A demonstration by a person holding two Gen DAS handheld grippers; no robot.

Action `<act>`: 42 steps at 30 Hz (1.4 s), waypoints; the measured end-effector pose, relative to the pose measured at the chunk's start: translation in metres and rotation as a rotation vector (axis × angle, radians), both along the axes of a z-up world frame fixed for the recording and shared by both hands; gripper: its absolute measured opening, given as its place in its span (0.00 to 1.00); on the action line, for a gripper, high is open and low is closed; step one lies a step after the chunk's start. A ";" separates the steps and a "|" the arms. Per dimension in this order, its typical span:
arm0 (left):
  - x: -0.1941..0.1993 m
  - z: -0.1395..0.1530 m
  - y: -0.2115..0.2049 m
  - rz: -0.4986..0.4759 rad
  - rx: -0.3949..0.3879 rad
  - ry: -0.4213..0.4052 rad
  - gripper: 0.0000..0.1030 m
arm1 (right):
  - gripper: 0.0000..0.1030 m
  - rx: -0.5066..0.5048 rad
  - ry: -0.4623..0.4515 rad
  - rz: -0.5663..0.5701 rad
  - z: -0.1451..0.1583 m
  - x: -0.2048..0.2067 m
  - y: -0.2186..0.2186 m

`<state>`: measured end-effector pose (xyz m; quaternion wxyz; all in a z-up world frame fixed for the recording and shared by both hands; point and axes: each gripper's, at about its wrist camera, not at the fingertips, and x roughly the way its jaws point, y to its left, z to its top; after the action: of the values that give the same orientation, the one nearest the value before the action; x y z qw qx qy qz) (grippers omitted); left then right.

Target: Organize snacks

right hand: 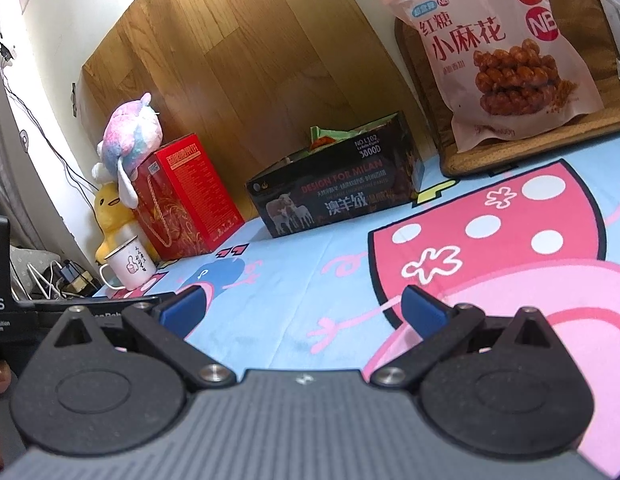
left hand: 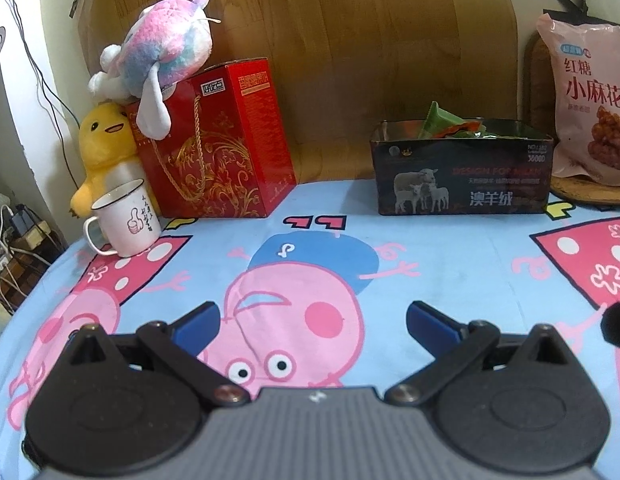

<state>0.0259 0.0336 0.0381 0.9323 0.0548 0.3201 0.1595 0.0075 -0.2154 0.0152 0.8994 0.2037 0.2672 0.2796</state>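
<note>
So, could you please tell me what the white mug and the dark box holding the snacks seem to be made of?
The white mug looks like enamelled metal: glossy white, with a thin dark rolled rim. The dark box seems to be printed cardboard with a slightly glossy finish and creased corners, though tin cannot be ruled out.

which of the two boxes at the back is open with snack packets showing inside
The black box with the sheep picture: its top is open, with green and orange snack packets showing. The red gift box is closed, with a plush toy on top.

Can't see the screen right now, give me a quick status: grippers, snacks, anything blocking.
Left gripper open, empty; right gripper open, empty. Snack packets sit in the dark box; pink snack bag leans behind on a mat. Cloth between grippers and box is bare.
</note>
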 end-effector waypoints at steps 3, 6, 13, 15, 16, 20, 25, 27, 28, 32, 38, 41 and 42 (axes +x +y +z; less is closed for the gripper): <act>0.000 -0.001 -0.001 -0.006 0.001 0.005 1.00 | 1.00 0.001 0.002 0.005 0.000 0.000 0.000; 0.000 -0.002 -0.002 -0.011 0.003 0.010 1.00 | 1.00 0.000 0.005 0.013 0.000 0.000 0.001; 0.001 -0.002 -0.001 -0.001 0.015 0.011 1.00 | 1.00 0.001 0.007 0.017 -0.001 0.000 0.000; 0.000 -0.002 0.000 -0.001 0.016 0.007 1.00 | 1.00 0.002 0.008 0.018 -0.001 0.001 0.000; 0.000 -0.001 0.000 -0.001 0.014 0.004 1.00 | 1.00 0.003 0.008 0.018 -0.001 0.001 0.000; 0.000 -0.001 0.000 -0.004 0.010 0.002 1.00 | 1.00 0.003 0.008 0.018 -0.001 0.001 0.000; 0.000 -0.002 -0.001 -0.009 0.009 0.003 1.00 | 1.00 0.009 0.008 0.012 -0.001 0.001 -0.001; 0.000 -0.003 -0.001 -0.008 0.009 0.003 1.00 | 1.00 0.012 0.011 0.008 -0.001 0.001 -0.002; 0.000 -0.002 -0.001 -0.009 0.009 0.004 1.00 | 1.00 0.013 0.011 0.007 -0.001 0.001 -0.002; 0.000 -0.004 -0.002 -0.012 0.006 0.011 1.00 | 1.00 0.015 0.012 0.004 -0.001 0.001 -0.003; 0.003 -0.008 -0.003 -0.031 -0.050 0.061 1.00 | 1.00 0.013 0.010 0.002 0.000 0.001 -0.003; 0.004 -0.010 -0.005 -0.036 -0.082 0.099 1.00 | 1.00 0.015 0.011 -0.002 0.000 0.001 -0.003; 0.005 -0.011 -0.005 -0.037 -0.084 0.110 1.00 | 1.00 0.016 0.012 -0.002 0.000 0.001 -0.003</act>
<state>0.0307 0.0282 0.0271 0.9176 0.0303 0.3760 0.1253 0.0083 -0.2185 0.0147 0.8965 0.2129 0.2700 0.2795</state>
